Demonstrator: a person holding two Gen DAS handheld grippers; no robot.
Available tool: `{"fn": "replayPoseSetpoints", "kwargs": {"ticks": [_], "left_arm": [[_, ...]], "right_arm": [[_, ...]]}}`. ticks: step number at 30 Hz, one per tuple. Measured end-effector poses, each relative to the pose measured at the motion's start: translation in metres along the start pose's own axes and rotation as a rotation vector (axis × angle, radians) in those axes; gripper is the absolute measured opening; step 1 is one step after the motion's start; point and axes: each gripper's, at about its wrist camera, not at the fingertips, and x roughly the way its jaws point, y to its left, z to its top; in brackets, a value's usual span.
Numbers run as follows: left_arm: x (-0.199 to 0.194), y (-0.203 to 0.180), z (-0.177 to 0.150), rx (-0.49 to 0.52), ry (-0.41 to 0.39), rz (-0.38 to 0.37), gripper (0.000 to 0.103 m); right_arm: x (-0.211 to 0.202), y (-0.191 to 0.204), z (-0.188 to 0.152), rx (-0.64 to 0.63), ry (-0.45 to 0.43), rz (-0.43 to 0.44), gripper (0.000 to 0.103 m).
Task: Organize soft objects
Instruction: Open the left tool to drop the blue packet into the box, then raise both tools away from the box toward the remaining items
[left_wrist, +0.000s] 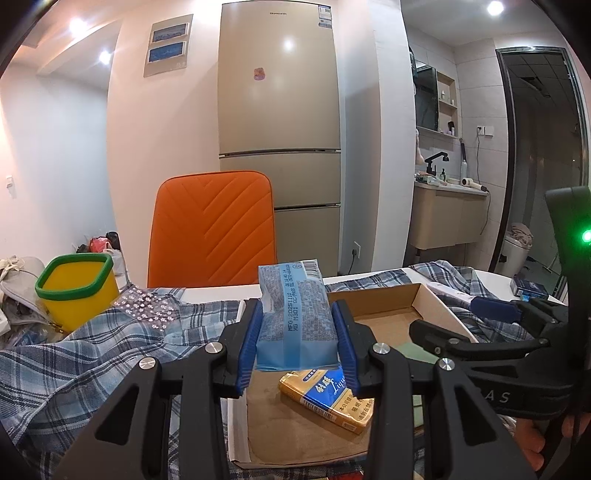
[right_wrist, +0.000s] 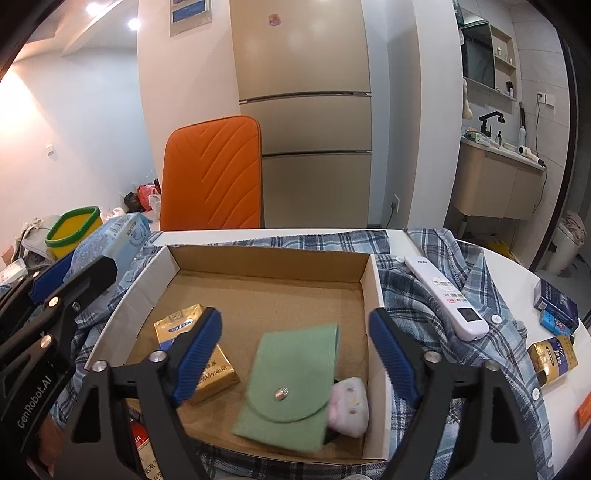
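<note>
Right wrist view shows a cardboard box (right_wrist: 266, 254) holding a gold packet (right_wrist: 218, 365), green pouch (right_wrist: 291, 380) and pink toy (right_wrist: 351, 406) beneath the right gripper (right_wrist: 295, 343), its jaws released, while the left gripper (left_wrist: 299, 339) clenches a blue tissue pack (left_wrist: 295, 314).

A white table (right_wrist: 517, 266) carries a rumpled blue-and-white plaid shirt (right_wrist: 480, 295) spread across it, an open cardboard box (right_wrist: 269, 258) resting on the shirt in the middle, a yellow green-rimmed tub (right_wrist: 75, 230) far left, and small cartons (right_wrist: 556, 304) right.
</note>
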Motion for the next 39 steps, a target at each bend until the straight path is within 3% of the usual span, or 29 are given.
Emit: {"fn": "replayPoseSetpoints", "kwargs": {"ticks": [3, 7, 14, 23, 31, 35, 39], "left_arm": [[0.004, 0.0, -0.001, -0.001, 0.019, -0.01, 0.04], [0.011, 0.0, -0.002, -0.002, 0.055, -0.019, 0.071], [0.008, 0.004, -0.002, -0.021, 0.043, -0.008, 0.076], [-0.026, 0.008, 0.02, -0.044, -0.059, -0.011, 0.077], [-0.075, 0.015, 0.043, -0.086, -0.203, -0.019, 0.102], [-0.098, 0.016, 0.05, -0.077, -0.261, -0.017, 0.102], [-0.119, 0.015, 0.055, -0.067, -0.303, -0.023, 0.102]], "right_arm": [[-0.003, -0.003, 0.001, 0.004, -0.007, -0.017, 0.086], [-0.009, -0.009, 0.003, 0.016, -0.025, -0.031, 0.086], [-0.017, -0.013, 0.007, 0.024, -0.051, -0.038, 0.086], [-0.044, -0.011, 0.015, 0.012, -0.128, -0.052, 0.086], [-0.093, -0.009, 0.027, 0.003, -0.258, -0.074, 0.086], [-0.126, -0.01, 0.028, 0.01, -0.358, -0.089, 0.103], [-0.161, -0.01, 0.026, 0.009, -0.451, -0.107, 0.103]]}}
